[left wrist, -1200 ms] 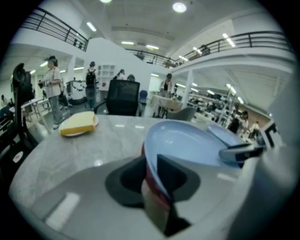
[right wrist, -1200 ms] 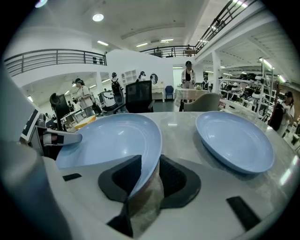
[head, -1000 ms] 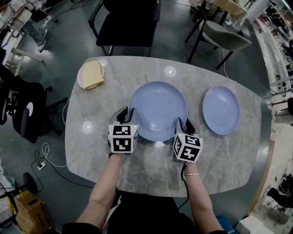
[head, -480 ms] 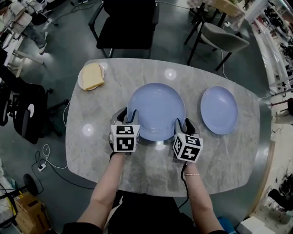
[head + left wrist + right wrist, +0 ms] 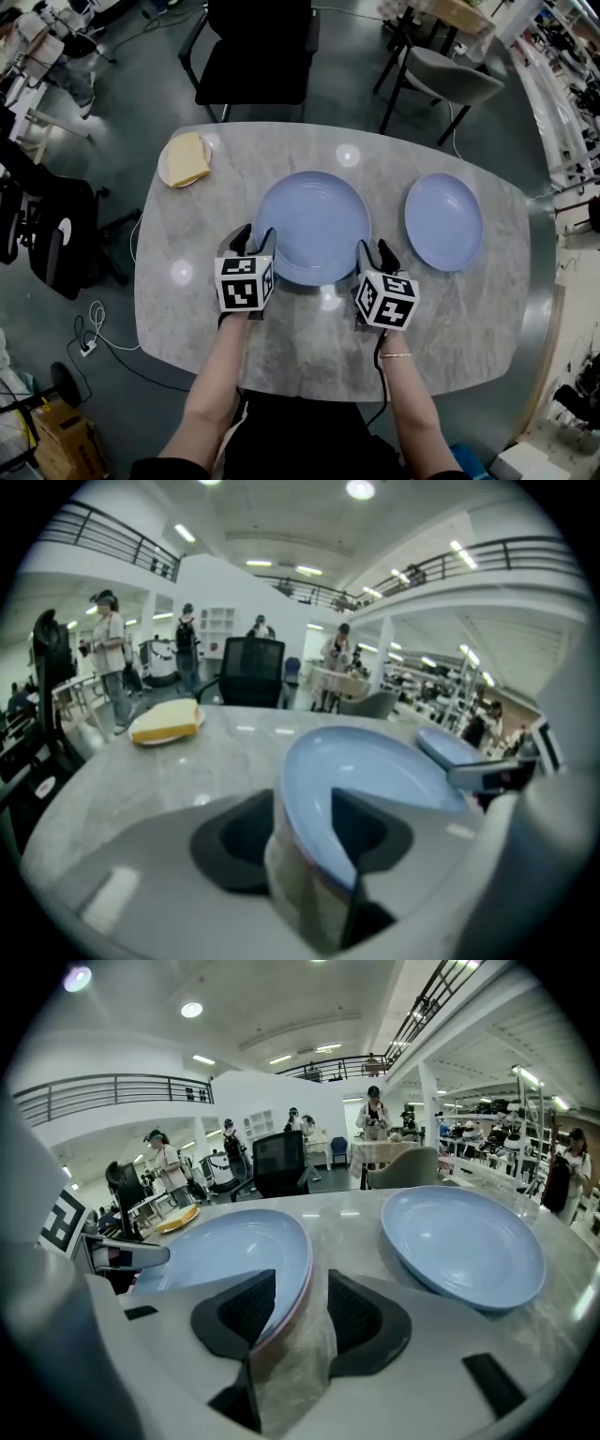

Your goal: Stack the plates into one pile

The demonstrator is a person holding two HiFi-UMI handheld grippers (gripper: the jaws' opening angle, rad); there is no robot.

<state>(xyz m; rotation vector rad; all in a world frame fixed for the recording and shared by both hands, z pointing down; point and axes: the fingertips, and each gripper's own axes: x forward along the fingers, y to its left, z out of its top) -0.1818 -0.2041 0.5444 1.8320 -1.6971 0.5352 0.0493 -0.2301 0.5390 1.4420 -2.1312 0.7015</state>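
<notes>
Head view, looking steeply down: we see a grey marbled table [image 5: 281, 361] with a large plate [image 5: 312, 220], pale blue, lying flat near its middle. We place everything else by that large plate. A smaller plate [image 5: 443, 222] of the same blue lies to its right, apart from it. Well off to its upper left sits a small white plate [image 5: 169, 169] with a yellow slab [image 5: 190, 156] on it. Beyond the large plate, off the table, stand a black chair [image 5: 253, 47] and, further right, a grey chair [image 5: 455, 77].

Two bare forearms [image 5: 220, 384] reach in from the bottom edge. The left gripper [image 5: 253, 242] sits at the large plate's near left rim and the right gripper [image 5: 375, 253] at its near right rim. Each carries a cube with square black-and-white markers.

In the left gripper view we see the jaws standing apart, having just been opening. The large plate's rim runs up between them and is not pinched. In the right gripper view the jaws are likewise spread after just opening. The same plate's rim passes between them, close to one pad with a clear gap to the other, and the smaller plate lies just to the right.
</notes>
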